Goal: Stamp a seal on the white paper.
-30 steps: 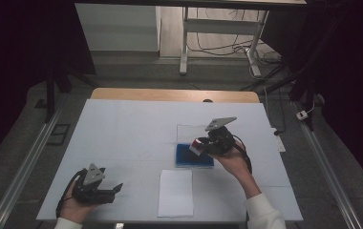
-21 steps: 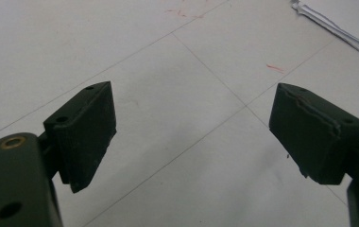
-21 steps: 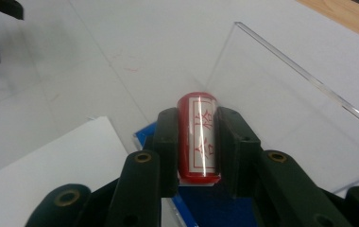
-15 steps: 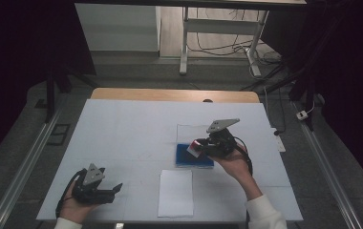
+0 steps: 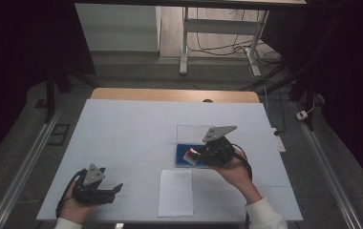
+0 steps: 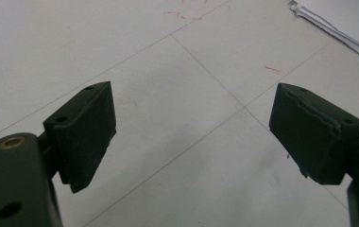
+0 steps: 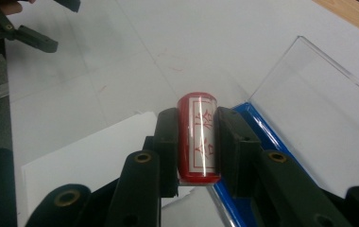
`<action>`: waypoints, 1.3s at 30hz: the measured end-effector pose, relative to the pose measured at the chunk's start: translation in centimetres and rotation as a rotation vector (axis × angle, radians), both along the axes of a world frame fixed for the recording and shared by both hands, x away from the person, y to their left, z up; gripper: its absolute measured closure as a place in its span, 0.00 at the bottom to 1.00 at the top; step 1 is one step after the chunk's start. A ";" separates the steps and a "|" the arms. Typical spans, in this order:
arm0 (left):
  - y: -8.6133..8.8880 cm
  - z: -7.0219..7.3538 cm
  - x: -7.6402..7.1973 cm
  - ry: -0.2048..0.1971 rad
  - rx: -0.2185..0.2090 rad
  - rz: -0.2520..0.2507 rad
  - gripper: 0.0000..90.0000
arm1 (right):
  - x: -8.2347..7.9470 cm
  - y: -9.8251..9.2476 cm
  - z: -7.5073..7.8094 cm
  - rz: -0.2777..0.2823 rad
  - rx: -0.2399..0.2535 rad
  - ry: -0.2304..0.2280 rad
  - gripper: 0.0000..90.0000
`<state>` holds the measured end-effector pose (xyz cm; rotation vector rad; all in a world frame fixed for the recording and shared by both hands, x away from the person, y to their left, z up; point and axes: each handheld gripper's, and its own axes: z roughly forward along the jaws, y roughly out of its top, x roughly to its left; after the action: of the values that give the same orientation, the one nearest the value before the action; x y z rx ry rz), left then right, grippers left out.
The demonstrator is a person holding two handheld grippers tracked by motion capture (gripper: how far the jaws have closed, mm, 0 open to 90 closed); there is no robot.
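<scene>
The right gripper (image 7: 196, 142) pinches a red cylindrical stamp (image 7: 197, 138) between its 2 jaws; a white label with red characters runs along its side. The stamp is held above the near edge of a blue tray (image 5: 183, 157) with a clear lid (image 7: 319, 104), just beside a white paper sheet (image 5: 176, 192) on the counter (image 5: 122, 129). The left gripper (image 6: 192, 132) hovers near the counter, jaws spread wide.
</scene>
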<state>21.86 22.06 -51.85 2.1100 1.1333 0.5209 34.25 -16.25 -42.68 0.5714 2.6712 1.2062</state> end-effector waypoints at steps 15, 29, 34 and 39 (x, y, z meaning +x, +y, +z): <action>-0.1 0.0 0.0 0.001 0.006 -0.004 0.17 | -3.1 1.0 0.0 0.081 -0.030 -0.004 0.78; -0.1 -0.1 0.0 0.003 0.006 -0.004 0.17 | -4.6 1.9 -0.8 0.125 -0.071 -0.007 0.78; -0.1 0.0 0.0 0.003 0.004 -0.004 0.17 | -5.0 2.4 -1.2 0.144 -0.087 -0.003 0.78; 0.0 0.0 -0.1 0.000 0.002 -0.004 0.17 | -5.1 2.9 -1.6 0.154 -0.113 -0.005 0.78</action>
<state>21.78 22.04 -51.82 2.1136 1.1281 0.5204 29.11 -13.38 -44.31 0.3515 2.8011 1.0817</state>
